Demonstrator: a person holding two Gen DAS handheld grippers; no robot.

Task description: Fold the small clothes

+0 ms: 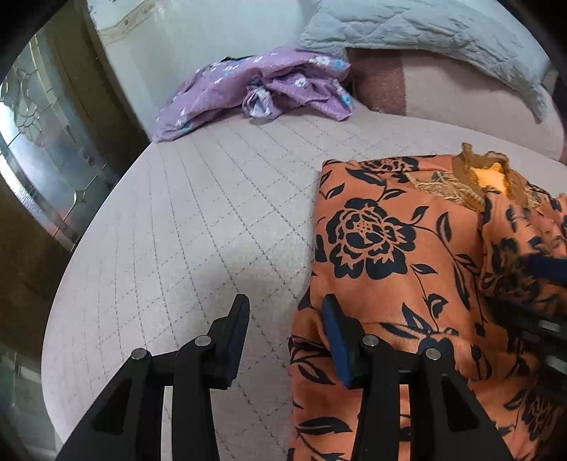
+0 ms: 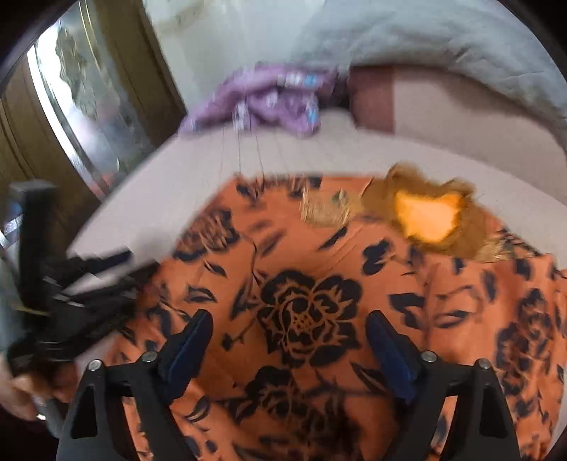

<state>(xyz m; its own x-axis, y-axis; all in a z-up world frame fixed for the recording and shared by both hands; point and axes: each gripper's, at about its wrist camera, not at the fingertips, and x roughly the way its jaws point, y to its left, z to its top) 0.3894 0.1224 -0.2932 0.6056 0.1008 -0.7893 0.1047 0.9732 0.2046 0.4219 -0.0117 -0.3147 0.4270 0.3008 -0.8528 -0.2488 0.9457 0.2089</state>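
An orange garment with black flowers (image 1: pixel 407 255) and a brown ruffled collar (image 1: pixel 489 173) lies on the quilted bed, its left side folded over. My left gripper (image 1: pixel 285 308) is open and empty, straddling the garment's left edge. In the right wrist view the same garment (image 2: pixel 319 301) fills the lower frame, blurred. My right gripper (image 2: pixel 288 329) is open and empty above its middle. The left gripper (image 2: pixel 81 283) shows at the left of that view, and the right gripper's dark shape shows at the right edge of the left wrist view (image 1: pixel 545 283).
A crumpled purple flowered garment (image 1: pixel 262 88) lies at the far side of the pale quilted bed (image 1: pixel 184 220). A grey quilted pillow (image 1: pixel 443 32) rests on a beige bolster (image 1: pixel 460 95) at the back right. A wooden door with glass (image 1: pixel 46 142) stands left.
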